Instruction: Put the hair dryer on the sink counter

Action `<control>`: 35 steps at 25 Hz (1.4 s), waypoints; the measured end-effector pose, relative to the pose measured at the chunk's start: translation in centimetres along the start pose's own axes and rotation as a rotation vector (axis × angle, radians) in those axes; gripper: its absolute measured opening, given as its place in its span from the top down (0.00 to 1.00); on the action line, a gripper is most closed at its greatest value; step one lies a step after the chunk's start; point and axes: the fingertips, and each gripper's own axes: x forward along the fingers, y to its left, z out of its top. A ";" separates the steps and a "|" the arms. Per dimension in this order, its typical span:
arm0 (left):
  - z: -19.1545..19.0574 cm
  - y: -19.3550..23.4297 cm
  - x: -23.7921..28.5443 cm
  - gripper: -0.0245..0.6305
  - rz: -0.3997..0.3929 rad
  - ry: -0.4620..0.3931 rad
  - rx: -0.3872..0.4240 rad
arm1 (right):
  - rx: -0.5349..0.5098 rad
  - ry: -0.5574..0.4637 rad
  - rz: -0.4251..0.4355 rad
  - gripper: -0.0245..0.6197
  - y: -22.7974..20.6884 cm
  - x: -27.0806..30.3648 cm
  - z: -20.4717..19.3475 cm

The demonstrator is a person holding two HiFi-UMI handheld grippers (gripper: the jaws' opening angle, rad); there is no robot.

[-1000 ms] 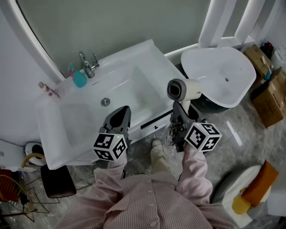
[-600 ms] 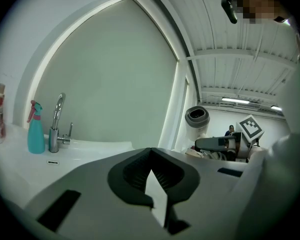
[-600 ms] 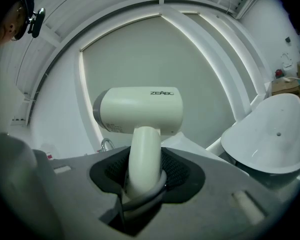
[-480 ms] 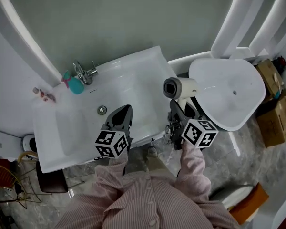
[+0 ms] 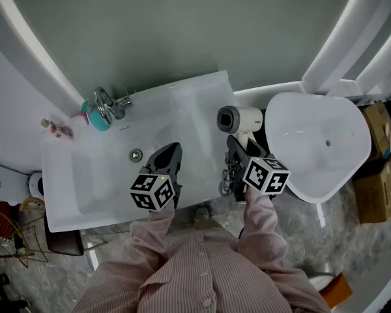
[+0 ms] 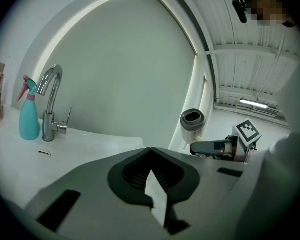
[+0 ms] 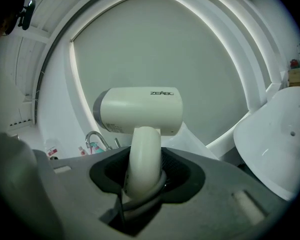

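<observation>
Your right claw (image 5: 234, 146) pinched the hair dryer (image 5: 238, 119) at the worktop's (image 5: 197, 100) right edge. Your left claw (image 5: 172, 151), pressed together, hung over the basin (image 5: 98, 169)

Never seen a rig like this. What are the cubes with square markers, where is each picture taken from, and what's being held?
There is no robot: a person holds a two-jaw gripper in each hand, and the cubes are part of those grippers. The head view looks down from the person's head; the other two cameras ride on the grippers and look along their jaws. The right gripper is closed on the handle of a white hair dryer, near the right edge of the sink counter. The left gripper is shut and empty, above that counter, where a faucet and a teal spray bottle stand.
</observation>
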 end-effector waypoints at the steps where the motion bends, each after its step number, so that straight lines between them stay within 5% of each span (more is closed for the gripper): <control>1: -0.1 0.3 0.4 0.96 0.006 0.001 -0.007 | -0.001 0.011 0.005 0.70 -0.3 0.7 0.0; 20: -2.5 5.3 6.5 0.97 0.066 0.101 -0.113 | -0.102 0.282 -0.016 0.70 -5.1 11.7 -2.6; 35: -6.9 9.4 10.2 0.97 0.058 0.240 -0.207 | -0.228 0.503 -0.152 0.70 -8.5 17.7 -6.3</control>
